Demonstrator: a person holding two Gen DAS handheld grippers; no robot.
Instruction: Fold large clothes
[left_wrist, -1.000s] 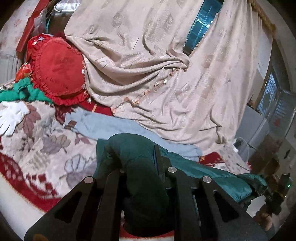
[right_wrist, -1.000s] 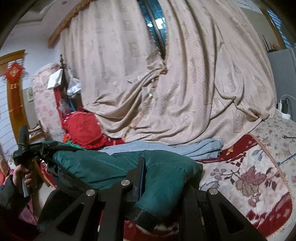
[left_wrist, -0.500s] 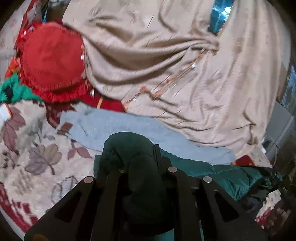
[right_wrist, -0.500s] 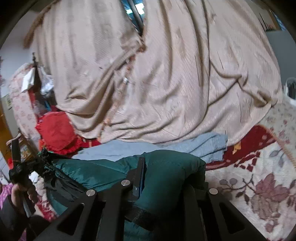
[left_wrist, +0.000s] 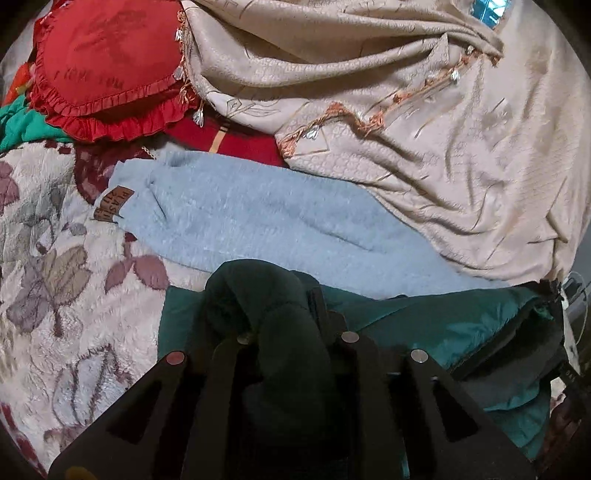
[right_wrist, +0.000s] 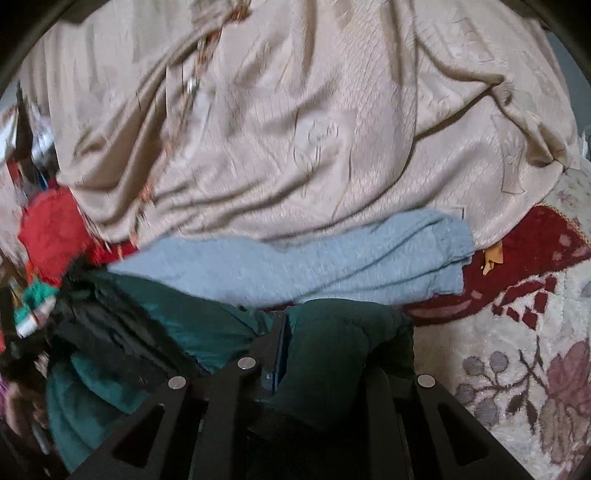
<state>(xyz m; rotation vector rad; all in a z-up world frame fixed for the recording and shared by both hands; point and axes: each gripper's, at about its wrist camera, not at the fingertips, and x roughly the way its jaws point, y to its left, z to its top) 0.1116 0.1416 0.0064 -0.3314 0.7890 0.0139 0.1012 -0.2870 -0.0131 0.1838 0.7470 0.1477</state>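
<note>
1. Gripping the dark green padded jacket (left_wrist: 424, 325) at both ends, I have it strung between my two grippers, low over the floral blanket (left_wrist: 55, 277) of the bed.
2. My left gripper (left_wrist: 284, 332) has a thick bunch of the jacket between its jaws; they are just beginning to open, though the cloth sits wedged there and has not dropped.
3. My right gripper (right_wrist: 321, 350) is clamped tight on the other bunched end.
4. As I judge it, one fold is being laid: the jacket looks doubled, its black lining (right_wrist: 107, 328) showing along one edge.
5. Just beyond it lies a light blue fleece garment (left_wrist: 258, 221), already folded, against the beige curtain (left_wrist: 406, 129).
6. Left to do: let go, flatten the jacket, fold it smaller.
</note>
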